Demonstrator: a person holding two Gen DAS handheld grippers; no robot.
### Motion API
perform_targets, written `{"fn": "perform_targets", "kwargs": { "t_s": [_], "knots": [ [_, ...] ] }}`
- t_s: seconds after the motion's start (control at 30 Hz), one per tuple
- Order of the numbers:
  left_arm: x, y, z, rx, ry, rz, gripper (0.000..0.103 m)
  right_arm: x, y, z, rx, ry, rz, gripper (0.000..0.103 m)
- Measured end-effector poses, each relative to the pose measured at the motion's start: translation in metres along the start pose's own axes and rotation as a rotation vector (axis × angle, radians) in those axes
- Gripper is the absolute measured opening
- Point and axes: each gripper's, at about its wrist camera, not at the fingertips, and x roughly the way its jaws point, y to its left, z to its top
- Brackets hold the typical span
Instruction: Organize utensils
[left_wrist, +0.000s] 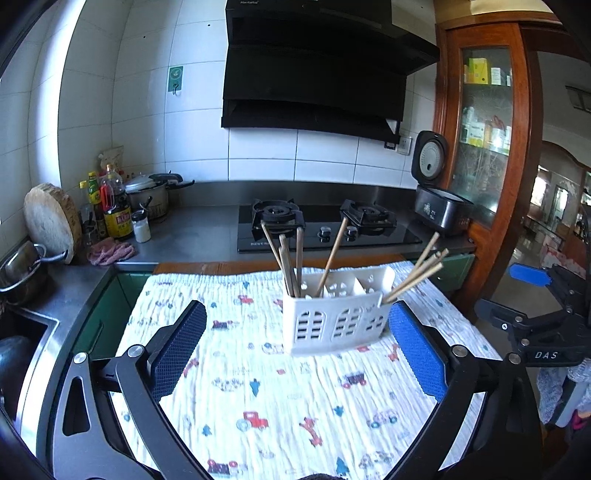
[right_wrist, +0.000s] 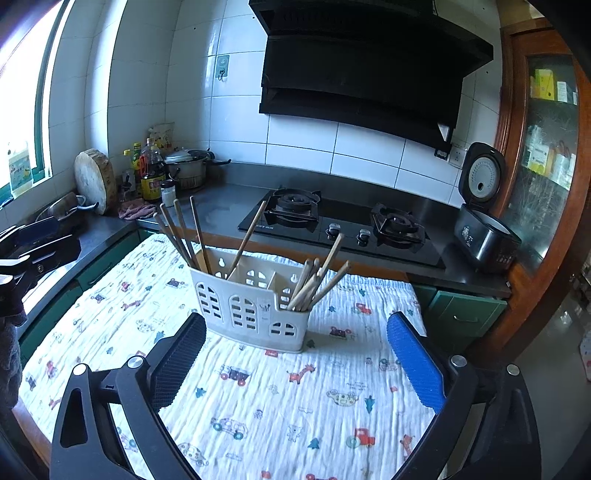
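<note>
A white plastic utensil holder (left_wrist: 334, 317) with window-shaped cutouts stands on a printed cloth (left_wrist: 258, 387). Wooden chopsticks (left_wrist: 288, 258) lean in its left, middle and right compartments. My left gripper (left_wrist: 297, 339) is open and empty, just short of the holder. In the right wrist view the same holder (right_wrist: 255, 310) with chopsticks (right_wrist: 314, 284) stands ahead of my right gripper (right_wrist: 295, 350), which is open and empty. The right gripper also shows at the far right of the left wrist view (left_wrist: 546, 321), and the left gripper at the left edge of the right wrist view (right_wrist: 33, 247).
Behind the table runs a steel counter with a gas hob (left_wrist: 325, 225), an open rice cooker (left_wrist: 439, 199), bottles (left_wrist: 114, 206), a pot (left_wrist: 147, 192) and a round chopping board (left_wrist: 51, 221). A sink (left_wrist: 22, 354) lies at the left, a wooden cabinet (left_wrist: 484, 147) at the right.
</note>
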Motion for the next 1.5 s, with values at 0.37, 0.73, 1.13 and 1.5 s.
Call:
{"fn": "perform_targets", "kwargs": {
  "t_s": [0.37,0.73,1.13,1.5],
  "knots": [
    [-0.020,-0.002,-0.050,-0.046,0.024,0.002,0.098,-0.023,0.004,-0.049,0.060,-0.016,0.004,0.096],
    [-0.042,-0.016,-0.092,-0.011,0.045,-0.001,0.098,-0.042,0.023,-0.091,0.087,-0.036,-0.002,0.096],
    [-0.051,-0.015,-0.116,-0.007,0.075,0.025,0.098,-0.045,0.032,-0.126,0.127,0.006,0.024,0.096],
    [-0.053,-0.011,-0.128,-0.004,0.099,0.053,0.098,-0.050,0.034,-0.129,0.134,0.005,0.031,0.096]
  ]
}}
